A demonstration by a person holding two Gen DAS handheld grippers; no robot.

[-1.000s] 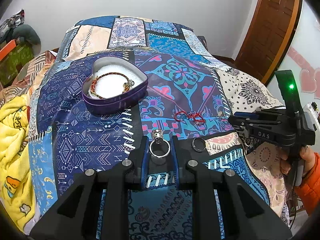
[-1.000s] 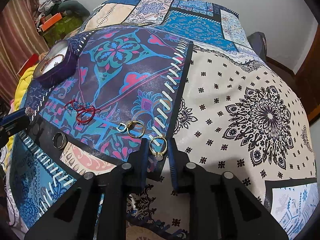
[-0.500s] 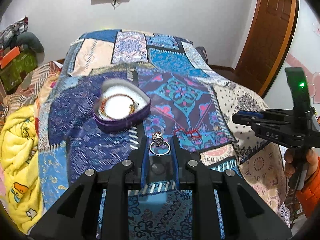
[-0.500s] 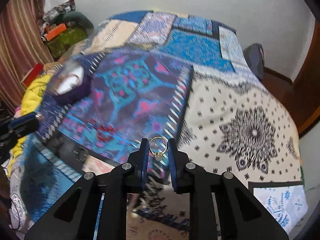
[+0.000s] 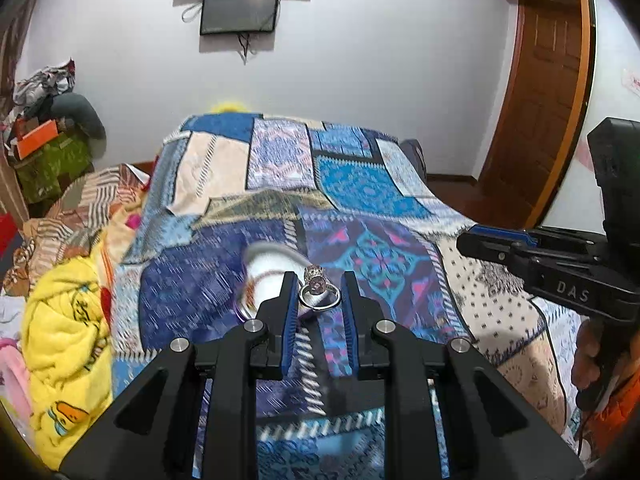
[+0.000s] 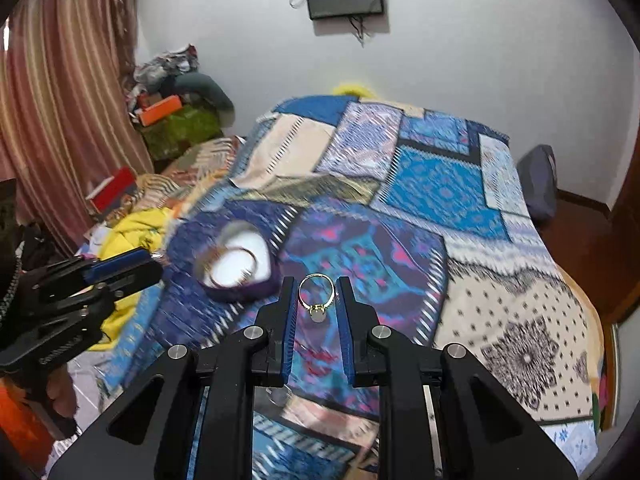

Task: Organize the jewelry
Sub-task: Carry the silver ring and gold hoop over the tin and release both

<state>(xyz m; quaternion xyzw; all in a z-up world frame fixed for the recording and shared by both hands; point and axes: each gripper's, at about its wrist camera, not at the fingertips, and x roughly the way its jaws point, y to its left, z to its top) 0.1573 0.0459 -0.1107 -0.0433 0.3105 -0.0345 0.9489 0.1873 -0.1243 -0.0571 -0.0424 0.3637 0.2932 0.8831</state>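
My left gripper is shut on a silver ring with a stone, held high above the bed. My right gripper is shut on a thin gold ring with a small stone hanging down, also held above the bed. A purple heart-shaped box with a white lining and a bracelet inside sits on the patchwork bedspread. In the left wrist view the box is blurred, just behind and left of my fingers. The right gripper shows at the right there; the left gripper shows at the left in the right wrist view.
A yellow blanket lies at the bed's left side. Piled clothes and boxes stand by the curtain. A wooden door is at the right. A screen hangs on the white wall.
Both grippers have risen from the bedspread with their rings and tilted up, so the wall and screen came into view. The loose jewelry on the bed has dropped out of view.
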